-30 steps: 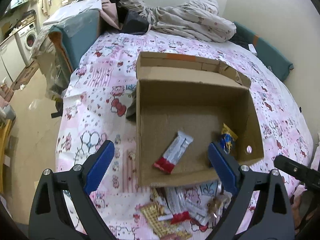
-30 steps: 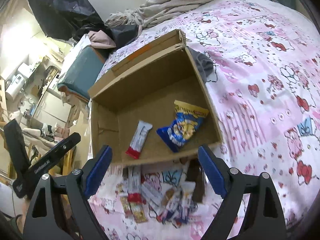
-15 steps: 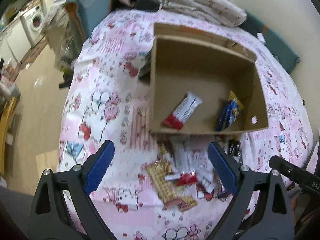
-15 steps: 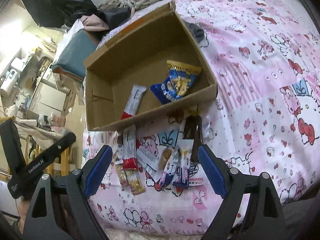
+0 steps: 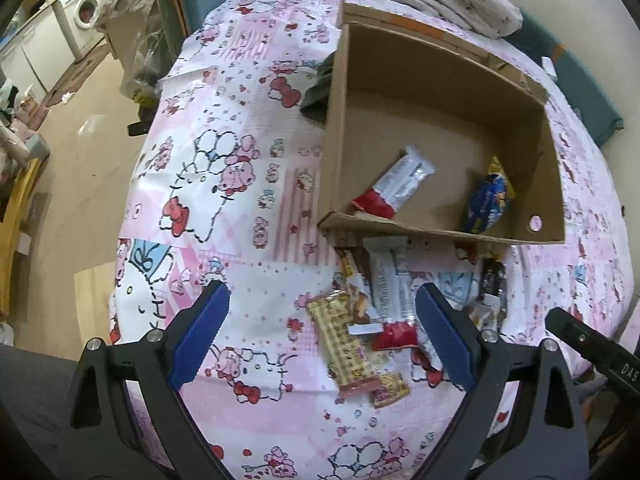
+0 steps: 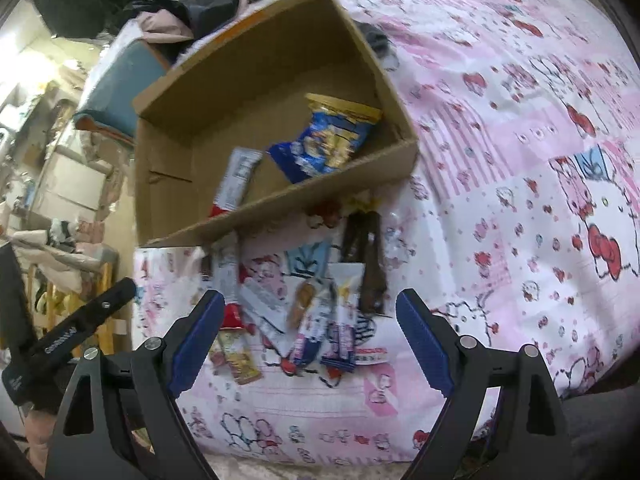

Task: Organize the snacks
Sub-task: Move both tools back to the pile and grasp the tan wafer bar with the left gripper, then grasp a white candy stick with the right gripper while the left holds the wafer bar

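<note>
- Left wrist view is showing the left gripper (image 5: 320,322) hanging empty, jaws spread wide, above loose snack packets (image 5: 384,308) lying on the bedspread (image 5: 224,184) near its front edge.
- The cardboard box (image 5: 332,128) just behind them is already holding a red-and-white bar (image 5: 394,190) and a blue bag (image 5: 488,200).
- The right gripper (image 6: 308,330) is also gaping, carrying nothing.
- Judging by this, another pick is being lined up; the next move is calling for closing on one packet.

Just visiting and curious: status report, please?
Both jaws open, empty. Two snacks in cardboard box: white-red bar, blue chip bag. Snack pile waits outside. Nothing blocking.
</note>
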The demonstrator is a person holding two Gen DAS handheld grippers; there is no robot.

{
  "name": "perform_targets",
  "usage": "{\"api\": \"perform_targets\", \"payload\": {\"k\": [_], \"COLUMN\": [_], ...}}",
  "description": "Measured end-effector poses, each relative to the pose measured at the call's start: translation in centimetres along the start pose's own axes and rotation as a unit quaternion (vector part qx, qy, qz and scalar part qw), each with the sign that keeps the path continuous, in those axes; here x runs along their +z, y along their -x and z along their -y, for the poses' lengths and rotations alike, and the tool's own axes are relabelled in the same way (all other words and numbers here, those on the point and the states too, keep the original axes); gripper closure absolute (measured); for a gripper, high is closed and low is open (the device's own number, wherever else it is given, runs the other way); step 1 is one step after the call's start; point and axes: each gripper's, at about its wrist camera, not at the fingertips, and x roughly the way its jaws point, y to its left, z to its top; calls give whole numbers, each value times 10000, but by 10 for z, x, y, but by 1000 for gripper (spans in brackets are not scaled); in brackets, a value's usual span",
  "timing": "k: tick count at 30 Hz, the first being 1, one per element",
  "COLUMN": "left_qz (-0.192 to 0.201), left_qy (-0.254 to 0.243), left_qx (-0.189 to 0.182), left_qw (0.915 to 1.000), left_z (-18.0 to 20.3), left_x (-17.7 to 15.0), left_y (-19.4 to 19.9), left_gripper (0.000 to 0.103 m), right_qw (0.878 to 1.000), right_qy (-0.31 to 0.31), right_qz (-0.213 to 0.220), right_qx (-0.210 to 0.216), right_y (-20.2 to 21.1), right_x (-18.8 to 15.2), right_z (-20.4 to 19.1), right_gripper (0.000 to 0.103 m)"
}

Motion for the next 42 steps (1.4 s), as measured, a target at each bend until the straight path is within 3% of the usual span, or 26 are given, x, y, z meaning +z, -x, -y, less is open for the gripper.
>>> {"api": "perform_targets", "payload": {"k": [2, 6, 9, 11, 12, 14, 18, 20, 21, 26, 27, 29, 32, 36, 37, 38, 42], "left_qz": [-49, -405, -867, -1263, -1435, -1676, -1714, -1712, -1736, -1600, -1561, -1446, -1365, -1215, -1204, -1205, -1124], "left_qy": [102, 435, 669, 822, 809, 722, 464, 406, 377, 266, 272, 284, 198, 57, 66, 88, 132], "left_qx": [58, 3, -85, -146, -171, -196, -97, -98, -50, 9, -5, -53, -179, -297, -340, -391, -429], "left_qw": [9999, 9982, 9940, 9885, 9862, 9830, 9841, 9843, 9841, 9868, 9874, 9891, 9903, 9921, 9921, 9919, 9927], "left_z": [-5, -19, -23, -22, -19, -10, 1, 2, 1, -6, -6, -9, -4, 4, 6, 5, 2], "left_x": [2, 3, -4, -15, -20, -29, -36, -35, -35, -35, -34, -32, -31, -25, -25, -24, -17], "left_y": [-5, -23, -46, -63, -71, -83, -93, -92, -92, -72, -67, -55, -42, -33, -32, -31, -30], "left_gripper": [14, 32, 36, 45, 50, 51, 52, 78, 80, 80, 80, 80, 80, 80, 80, 80, 80], "right_qw": [9997, 9978, 9967, 9965, 9965, 9965, 9964, 9964, 9965, 9951, 9942, 9923, 9897, 9899, 9897, 9892, 9887], "right_qy": [-223, -638, -793, -812, -815, -809, -820, -815, -809, -894, -912, -787, -625, -329, -245, -199, -160], "right_qz": [-79, -192, -197, -191, -191, -191, -202, -219, -221, -397, -497, -745, -991, -1186, -1269, -1330, -1492], "right_qx": [-65, -12, 14, 17, 25, 33, 29, 17, 9, 173, 279, 597, 821, 697, 623, 577, 7], "right_y": [-4, -9, -10, -10, -10, -10, -11, -12, -13, -20, -23, -30, -40, -56, -62, -67, -80], "right_x": [0, 4, 6, 7, 7, 8, 8, 8, 8, 8, 7, 5, 1, 0, 0, -1, -6], "right_z": [9, 25, 30, 31, 31, 30, 30, 30, 30, 33, 33, 27, 17, 3, -1, -2, 4], "right_gripper": [13, 13, 13, 13, 13, 13, 13, 13, 13, 14, 17, 41, 57, 69, 81, 86, 86]}}
